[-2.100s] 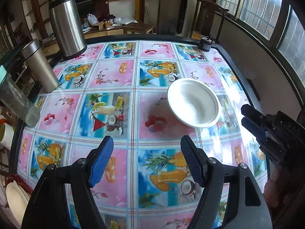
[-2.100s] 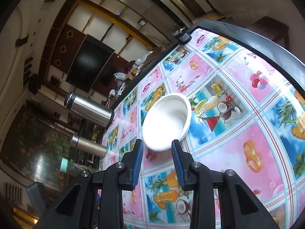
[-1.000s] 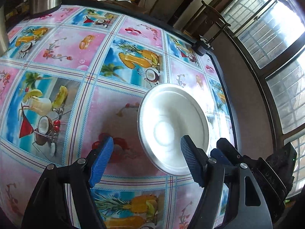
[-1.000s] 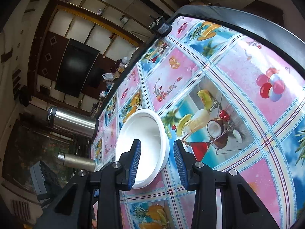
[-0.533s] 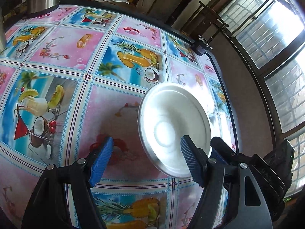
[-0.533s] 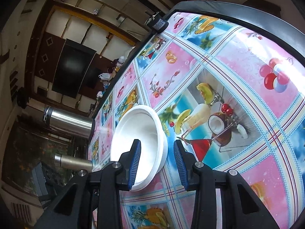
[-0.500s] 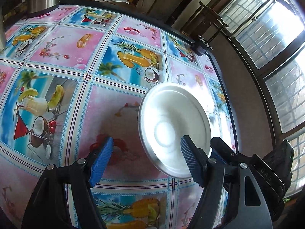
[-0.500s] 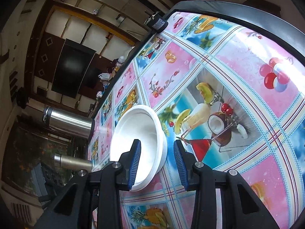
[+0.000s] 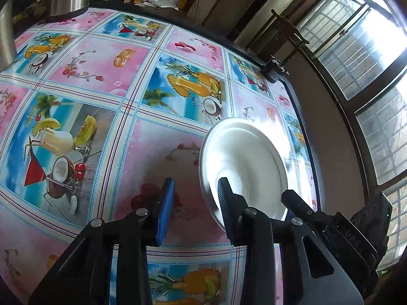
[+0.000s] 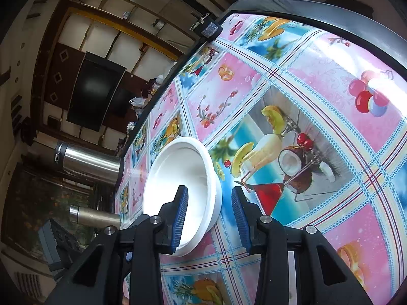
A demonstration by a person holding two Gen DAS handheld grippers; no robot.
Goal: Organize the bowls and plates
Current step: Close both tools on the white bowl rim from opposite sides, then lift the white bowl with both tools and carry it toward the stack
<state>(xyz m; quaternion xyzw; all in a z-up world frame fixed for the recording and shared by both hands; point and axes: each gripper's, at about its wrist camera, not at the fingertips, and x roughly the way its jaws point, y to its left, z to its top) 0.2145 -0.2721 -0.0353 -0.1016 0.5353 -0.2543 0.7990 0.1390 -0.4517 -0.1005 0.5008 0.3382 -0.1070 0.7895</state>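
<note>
Straddling the near rim of the white bowl (image 10: 183, 178), which rested on the patterned tablecloth (image 10: 318, 96), the right gripper (image 10: 209, 216) was held with fingers apart, unclamped. The left gripper (image 9: 194, 203), just narrowed, was kept open at the opposite rim, presumably for a two-sided lift.

White bowl (image 10: 183, 178) — pink-and-blue fruit-print tablecloth (image 9: 106, 58).
</note>
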